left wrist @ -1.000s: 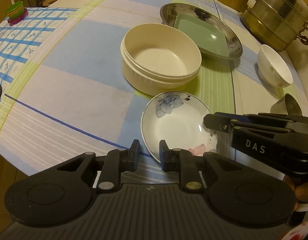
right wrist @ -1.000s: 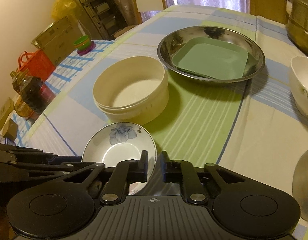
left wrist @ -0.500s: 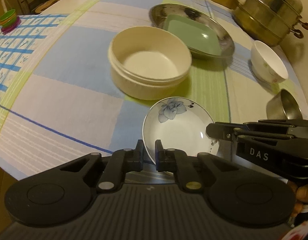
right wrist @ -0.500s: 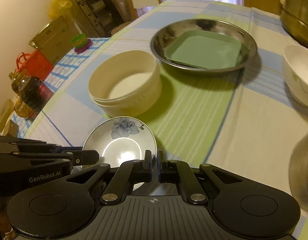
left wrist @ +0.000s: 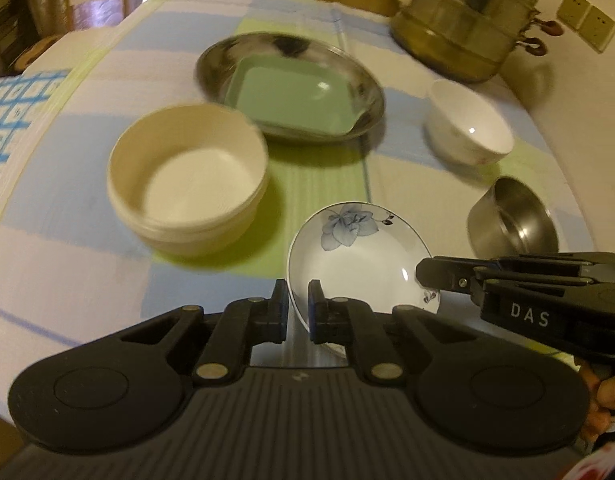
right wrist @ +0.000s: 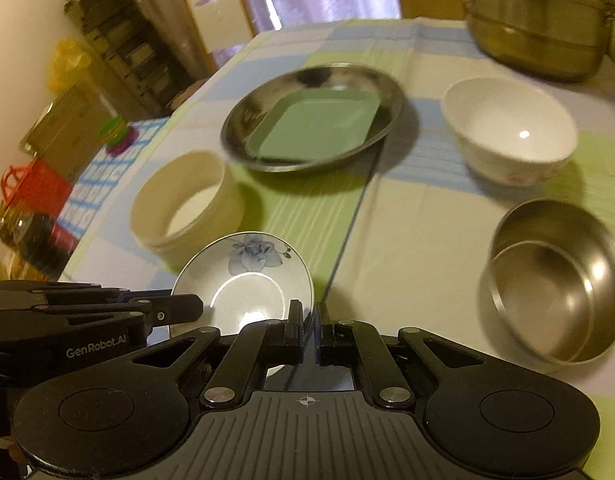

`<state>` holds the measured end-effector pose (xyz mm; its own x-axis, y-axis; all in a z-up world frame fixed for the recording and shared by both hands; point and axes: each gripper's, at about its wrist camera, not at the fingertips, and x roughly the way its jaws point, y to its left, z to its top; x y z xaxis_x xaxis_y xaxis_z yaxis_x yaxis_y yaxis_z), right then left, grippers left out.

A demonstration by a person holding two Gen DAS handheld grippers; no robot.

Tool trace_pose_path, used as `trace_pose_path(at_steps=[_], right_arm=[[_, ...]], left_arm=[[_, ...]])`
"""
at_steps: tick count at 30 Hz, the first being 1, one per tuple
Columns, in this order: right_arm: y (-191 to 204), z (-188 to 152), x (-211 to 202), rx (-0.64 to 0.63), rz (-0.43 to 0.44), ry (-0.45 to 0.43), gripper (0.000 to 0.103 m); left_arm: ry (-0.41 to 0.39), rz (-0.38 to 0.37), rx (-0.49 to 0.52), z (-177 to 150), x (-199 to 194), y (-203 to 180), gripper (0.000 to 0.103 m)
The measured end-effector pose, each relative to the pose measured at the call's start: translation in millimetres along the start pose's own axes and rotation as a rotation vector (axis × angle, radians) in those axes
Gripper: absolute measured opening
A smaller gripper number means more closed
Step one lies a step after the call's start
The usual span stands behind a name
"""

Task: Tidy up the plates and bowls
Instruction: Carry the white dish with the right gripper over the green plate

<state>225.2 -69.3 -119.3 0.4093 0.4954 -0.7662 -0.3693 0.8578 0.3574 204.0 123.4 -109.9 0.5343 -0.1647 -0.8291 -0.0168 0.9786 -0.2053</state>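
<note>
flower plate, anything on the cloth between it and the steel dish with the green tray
Nothing visible. The flower plate, pinched at its rim by the left gripper and right gripper, faces bare green-striped cloth up to the steel dish. The cream bowl sits left of that path, not across it.

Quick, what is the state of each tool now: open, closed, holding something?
Left tool: closed on the rim of the flower plate.
Right tool: closed on the same plate's other edge.

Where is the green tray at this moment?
The green tray lies inside the steel dish, at the middle of both views, behind the cream bowl and left of the white bowl.
</note>
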Motion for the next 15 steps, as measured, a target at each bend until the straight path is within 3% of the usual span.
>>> trace_pose_path(at_steps=[15], right_arm=[[-12,63,6,0.067,-0.031,-0.113,0.005]], left_arm=[[-0.095,-0.034,0.077,77,12,2,0.008]])
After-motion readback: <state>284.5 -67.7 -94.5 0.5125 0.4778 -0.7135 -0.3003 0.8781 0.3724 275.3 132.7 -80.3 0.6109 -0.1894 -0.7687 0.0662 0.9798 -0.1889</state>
